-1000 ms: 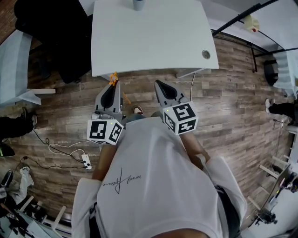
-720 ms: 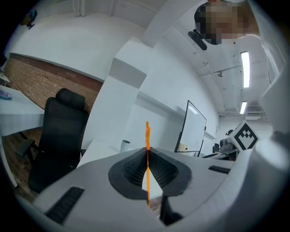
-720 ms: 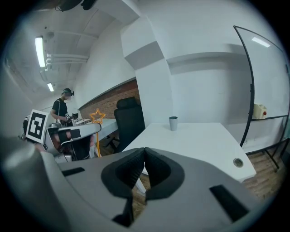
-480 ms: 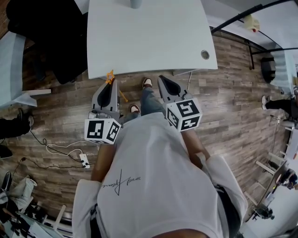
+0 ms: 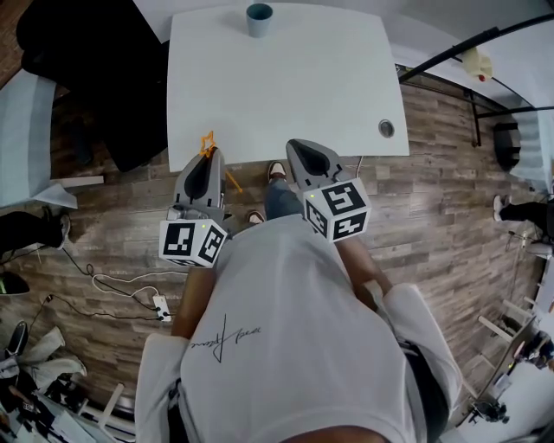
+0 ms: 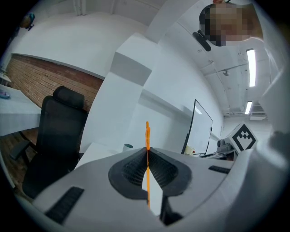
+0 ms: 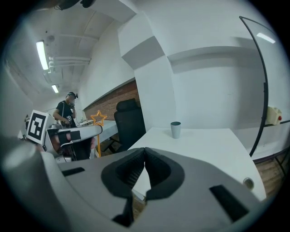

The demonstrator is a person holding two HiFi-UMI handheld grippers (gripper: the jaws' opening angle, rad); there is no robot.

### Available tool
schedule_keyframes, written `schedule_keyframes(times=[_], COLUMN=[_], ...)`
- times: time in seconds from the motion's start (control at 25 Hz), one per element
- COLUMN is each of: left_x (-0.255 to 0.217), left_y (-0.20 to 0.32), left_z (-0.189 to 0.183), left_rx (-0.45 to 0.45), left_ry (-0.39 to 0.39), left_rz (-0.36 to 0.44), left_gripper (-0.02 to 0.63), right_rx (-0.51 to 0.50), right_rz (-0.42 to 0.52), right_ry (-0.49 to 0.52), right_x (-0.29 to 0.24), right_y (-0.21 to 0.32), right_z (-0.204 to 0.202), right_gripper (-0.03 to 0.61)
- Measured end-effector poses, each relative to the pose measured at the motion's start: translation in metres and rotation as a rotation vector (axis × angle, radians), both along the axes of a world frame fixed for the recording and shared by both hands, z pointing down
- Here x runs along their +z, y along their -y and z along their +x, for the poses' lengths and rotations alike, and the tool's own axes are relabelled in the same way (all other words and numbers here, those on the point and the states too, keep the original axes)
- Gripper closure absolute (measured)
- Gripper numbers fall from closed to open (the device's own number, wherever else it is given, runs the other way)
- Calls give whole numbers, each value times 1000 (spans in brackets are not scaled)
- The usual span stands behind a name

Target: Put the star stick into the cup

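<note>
Wood-plank flooring runs under a white table (image 5: 286,86) whose near edge lies just ahead of both tools.

The left gripper (image 5: 209,160) has its jaws pressed together on the orange star stick (image 5: 208,143). The star stands above the jaw tips and the thin shaft hangs below them, so the stick looks roughly upright. A black office chair (image 6: 59,136) stands off to this gripper's left. The teal cup (image 5: 259,19) sits well ahead of it and slightly to its right, at the table's far edge.

The right gripper (image 5: 294,147), beside the left one, has its jaws closed with nothing between them.

The step in hand appears to be carrying the stick to the cup. To do it well:
- Keep the pinch firm and the shaft vertical.
- Travel over the tabletop rather than dragging along it.
- Centre the shaft's lower end above the cup's mouth before lowering.
- Let go only once the shaft is inside, since a light cup could tip if the rim is knocked.

Counted: two grippers, one star stick, one cup, one table, one office chair.
</note>
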State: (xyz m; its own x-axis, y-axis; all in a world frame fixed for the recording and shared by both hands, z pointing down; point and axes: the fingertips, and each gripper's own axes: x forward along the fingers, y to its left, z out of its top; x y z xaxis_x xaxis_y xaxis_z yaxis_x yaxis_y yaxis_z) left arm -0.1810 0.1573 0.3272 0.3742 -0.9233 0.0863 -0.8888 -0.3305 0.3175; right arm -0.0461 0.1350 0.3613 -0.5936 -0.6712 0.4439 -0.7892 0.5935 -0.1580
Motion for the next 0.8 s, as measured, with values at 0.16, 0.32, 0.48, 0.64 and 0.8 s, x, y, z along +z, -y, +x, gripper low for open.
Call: schedule_keyframes(times=[0.16, 0.32, 0.48, 0.64, 0.8], left_x=[-1, -3, -7, -7, -6], left_y=[24, 46, 68, 83, 98], left_z=[5, 11, 19, 26, 32], left_rx=[-9, -21, -35, -51, -70], left_ry=[5, 13, 20, 21, 28], left_rz=[-3, -3, 0, -5, -8], left_gripper=[601, 601, 601, 601, 601], right_rx=[-25, -46, -72, -87, -111], right_rz=[-17, -27, -28, -30, -32], right_ry=[12, 27, 35, 48, 65], right_x=[6, 8, 8, 8, 11], right_y=[21, 40, 61, 79, 94], right_z=[-1, 2, 7, 13, 18], right_gripper=[571, 571, 571, 571, 571])
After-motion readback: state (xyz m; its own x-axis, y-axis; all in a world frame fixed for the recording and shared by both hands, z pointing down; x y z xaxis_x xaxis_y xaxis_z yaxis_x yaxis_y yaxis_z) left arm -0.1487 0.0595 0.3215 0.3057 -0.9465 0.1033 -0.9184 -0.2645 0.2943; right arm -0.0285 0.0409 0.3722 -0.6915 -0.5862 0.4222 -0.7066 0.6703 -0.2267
